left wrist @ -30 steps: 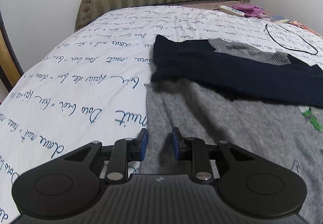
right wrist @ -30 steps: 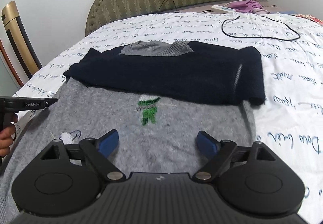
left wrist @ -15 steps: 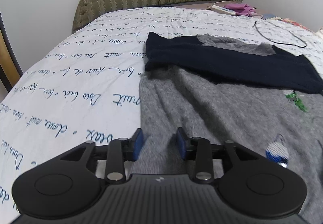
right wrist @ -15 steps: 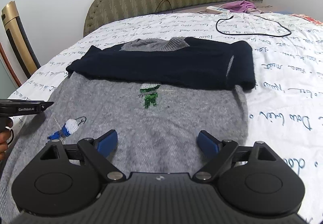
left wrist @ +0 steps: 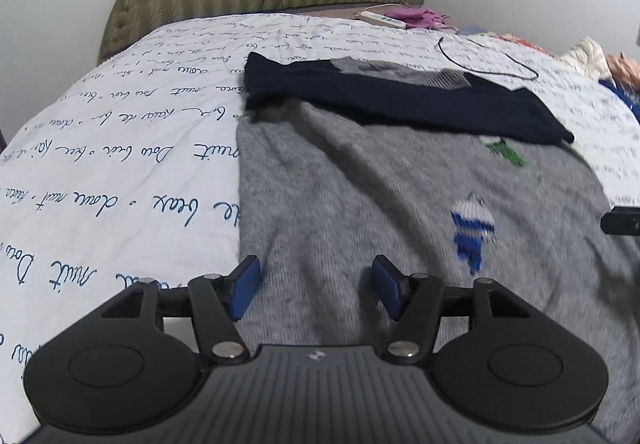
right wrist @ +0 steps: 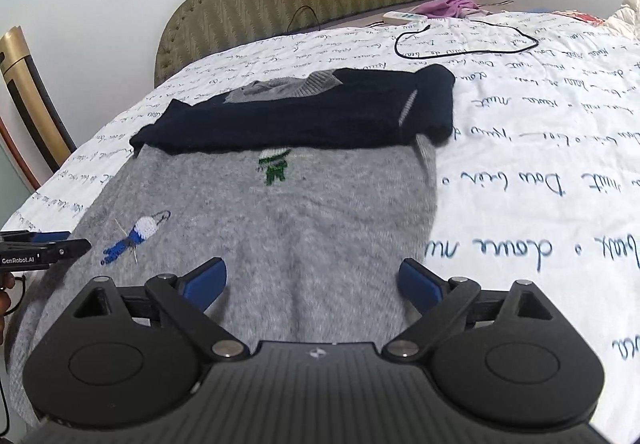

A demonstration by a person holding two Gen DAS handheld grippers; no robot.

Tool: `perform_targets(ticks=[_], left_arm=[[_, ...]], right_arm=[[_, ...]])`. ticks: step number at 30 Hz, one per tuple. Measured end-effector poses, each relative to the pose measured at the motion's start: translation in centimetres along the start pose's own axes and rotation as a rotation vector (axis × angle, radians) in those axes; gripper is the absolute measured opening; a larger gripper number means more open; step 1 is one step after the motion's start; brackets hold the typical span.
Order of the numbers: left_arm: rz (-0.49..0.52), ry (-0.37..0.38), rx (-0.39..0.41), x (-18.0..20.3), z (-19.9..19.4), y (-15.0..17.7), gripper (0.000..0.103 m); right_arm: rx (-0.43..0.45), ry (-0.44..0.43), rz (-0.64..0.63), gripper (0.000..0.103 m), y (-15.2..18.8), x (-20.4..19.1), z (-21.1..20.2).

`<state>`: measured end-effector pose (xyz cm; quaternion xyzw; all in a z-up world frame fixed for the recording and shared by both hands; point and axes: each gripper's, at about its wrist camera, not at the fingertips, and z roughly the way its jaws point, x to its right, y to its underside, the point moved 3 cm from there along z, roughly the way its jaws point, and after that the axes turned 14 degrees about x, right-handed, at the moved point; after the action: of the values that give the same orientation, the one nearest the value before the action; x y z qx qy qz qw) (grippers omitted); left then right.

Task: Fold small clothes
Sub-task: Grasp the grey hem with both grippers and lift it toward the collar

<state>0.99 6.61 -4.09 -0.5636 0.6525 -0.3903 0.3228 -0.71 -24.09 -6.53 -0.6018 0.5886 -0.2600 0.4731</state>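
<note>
- The gray sweater [right wrist: 320, 244] lies flat on the bed [right wrist: 540, 172], with its dark blue sleeves [right wrist: 304, 116] folded across the top part.
- The left gripper [left wrist: 316, 288] hangs over the left side of the sweater. Its jaws have just been opening. They are about half open now, and they hold nothing. The cloth lies under them, not pinched.
- The right gripper [right wrist: 314, 284] hangs over the bottom right part of the sweater. Its jaws have just been opening too. They are very wide, and they hold nothing.
- I think the next move is to grab the bottom edge and fold it up. If a jaw grabs only the top layer, the sweater could bunch up.
- If a jaw digs too deep, it could pinch the bed sheet too and drag it along.
- A fast pull could make the folded sleeves slide out of place.
- The black cable [right wrist: 468, 40] is well apart, so it should not get in the way.
- The side of the left gripper, seen from the right camera, says "GenRobot.AI".
- The sheet has blue loopy writing that repeats. It is upside down from here. I can make out "nuit" and maybe "Dou".
</note>
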Motion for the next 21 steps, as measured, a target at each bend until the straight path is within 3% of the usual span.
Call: perform_targets(ticks=[8, 16, 21], left_arm=[[-0.02, 0.033, 0.004, -1.0, -1.9, 0.8, 0.068], [-0.125, 0.078, -0.032, -3.8, -4.0, 2.6, 0.071], [-0.151, 0.129, -0.039, -4.6, -5.2, 3.1, 0.073]], right_arm=[[0.006, 0.002, 0.016, 0.099, 0.8, 0.6, -1.6], [0.002, -0.12, 0.15, 0.099, 1.8, 2.3, -3.7], [-0.011, -0.151, 0.169, 0.098, 2.5, 2.6, -4.9]])
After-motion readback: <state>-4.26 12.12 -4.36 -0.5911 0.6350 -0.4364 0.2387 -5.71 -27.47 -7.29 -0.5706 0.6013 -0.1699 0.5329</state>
